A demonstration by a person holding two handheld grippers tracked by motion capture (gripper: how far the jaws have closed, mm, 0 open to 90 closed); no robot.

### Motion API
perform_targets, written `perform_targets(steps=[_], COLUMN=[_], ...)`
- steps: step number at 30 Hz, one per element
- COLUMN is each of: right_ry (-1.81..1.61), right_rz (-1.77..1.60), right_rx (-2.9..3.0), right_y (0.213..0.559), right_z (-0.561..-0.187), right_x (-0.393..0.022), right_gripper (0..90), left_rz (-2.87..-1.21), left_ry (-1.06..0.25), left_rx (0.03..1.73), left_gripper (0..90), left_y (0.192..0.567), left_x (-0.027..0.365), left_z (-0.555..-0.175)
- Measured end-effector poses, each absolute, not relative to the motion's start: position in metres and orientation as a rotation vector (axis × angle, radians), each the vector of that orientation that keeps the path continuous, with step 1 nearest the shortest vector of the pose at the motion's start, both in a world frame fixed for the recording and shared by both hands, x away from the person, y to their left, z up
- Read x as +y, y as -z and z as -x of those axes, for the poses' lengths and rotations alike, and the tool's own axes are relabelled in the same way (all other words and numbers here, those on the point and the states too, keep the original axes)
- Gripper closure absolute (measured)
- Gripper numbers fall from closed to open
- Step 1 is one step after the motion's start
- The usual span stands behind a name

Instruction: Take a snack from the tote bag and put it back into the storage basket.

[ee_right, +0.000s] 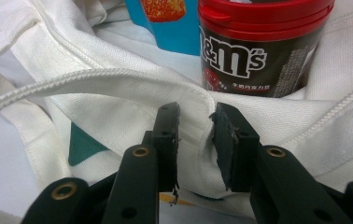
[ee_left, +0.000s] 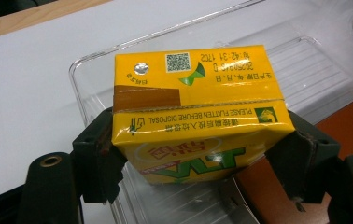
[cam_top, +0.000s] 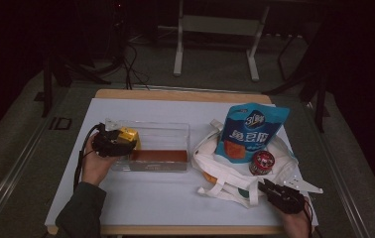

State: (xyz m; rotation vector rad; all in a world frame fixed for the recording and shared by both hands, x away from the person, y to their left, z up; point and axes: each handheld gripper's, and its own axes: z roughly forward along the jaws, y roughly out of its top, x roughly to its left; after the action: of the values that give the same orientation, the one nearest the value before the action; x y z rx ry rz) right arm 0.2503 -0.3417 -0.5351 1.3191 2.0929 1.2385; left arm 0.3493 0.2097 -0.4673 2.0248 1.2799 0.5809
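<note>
Right gripper (ee_right: 195, 140): pinching a fold of the white canvas bag (ee_right: 118, 93) at its rim, jaws closing on the fabric. Behind it, an M&M's tub (ee_right: 258, 46) with red lid is standing inside the bag, just beside a blue snack pouch (ee_right: 165, 23).

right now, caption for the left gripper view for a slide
Left claw holding a yellow drink carton over the clear plastic bin.

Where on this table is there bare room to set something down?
Free: the white table top in front of the clear bin, and the strip behind it. Inside the bin, the right part beyond the yellow carton. Crowded: the right side, taken by the tote bag and blue pouch.
</note>
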Motion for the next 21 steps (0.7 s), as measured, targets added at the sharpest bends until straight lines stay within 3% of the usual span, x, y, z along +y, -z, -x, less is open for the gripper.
perform_targets(steps=[21], right_ry=[-1.242], right_rz=[-1.321], right_rx=[2.093], right_y=[0.535], right_z=[-0.25], right_x=[-0.342], right_gripper=[70.4], left_rz=[-2.043], left_ry=[-0.59], left_rx=[1.296], left_gripper=[26.4], left_y=[0.465], left_x=[0.213], left_z=[-0.333])
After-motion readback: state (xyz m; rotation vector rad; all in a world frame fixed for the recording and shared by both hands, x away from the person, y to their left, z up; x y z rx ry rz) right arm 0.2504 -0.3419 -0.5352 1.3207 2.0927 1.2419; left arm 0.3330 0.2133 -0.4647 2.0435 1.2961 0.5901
